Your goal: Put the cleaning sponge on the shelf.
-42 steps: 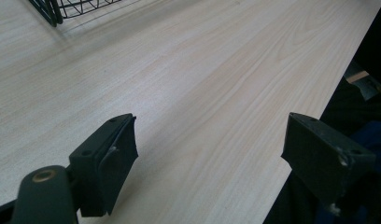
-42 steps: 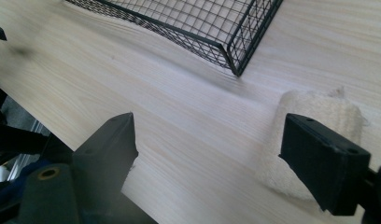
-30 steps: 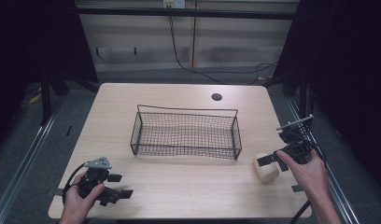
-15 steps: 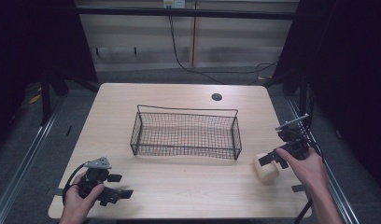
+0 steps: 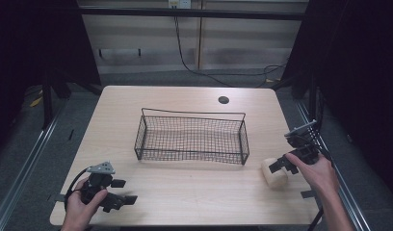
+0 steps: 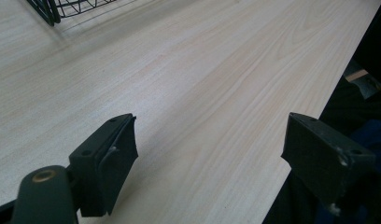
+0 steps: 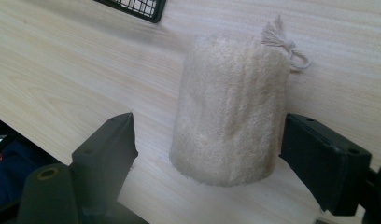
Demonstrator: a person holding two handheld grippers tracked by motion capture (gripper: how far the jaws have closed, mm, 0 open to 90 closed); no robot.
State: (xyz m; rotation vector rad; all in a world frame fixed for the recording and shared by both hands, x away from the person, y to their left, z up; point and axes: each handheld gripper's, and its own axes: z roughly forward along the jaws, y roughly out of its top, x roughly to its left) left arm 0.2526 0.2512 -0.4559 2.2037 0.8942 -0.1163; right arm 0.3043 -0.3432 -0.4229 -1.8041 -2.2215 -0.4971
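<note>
A cream loofah roll [image 5: 274, 172] [image 7: 230, 109] with a knotted string loop lies on the wooden table, right of the black wire basket [image 5: 192, 138]. My right gripper [image 5: 281, 164] [image 7: 209, 154] is open, its jaws standing on either side of the loofah without pressing it. At the table's front left corner my left gripper [image 5: 124, 191] [image 6: 209, 154] rests open over bare wood, nothing between its jaws. The basket looks empty.
A round cable hole [image 5: 223, 100] sits in the table near its back edge. The basket corner [image 6: 48, 11] lies ahead of the left gripper. Metal rails run along both sides of the table, and the front edge is close to both hands.
The right gripper has shifted slightly forward along the right edge, closing in around the loofah. The left hand and gripper have stayed still.
</note>
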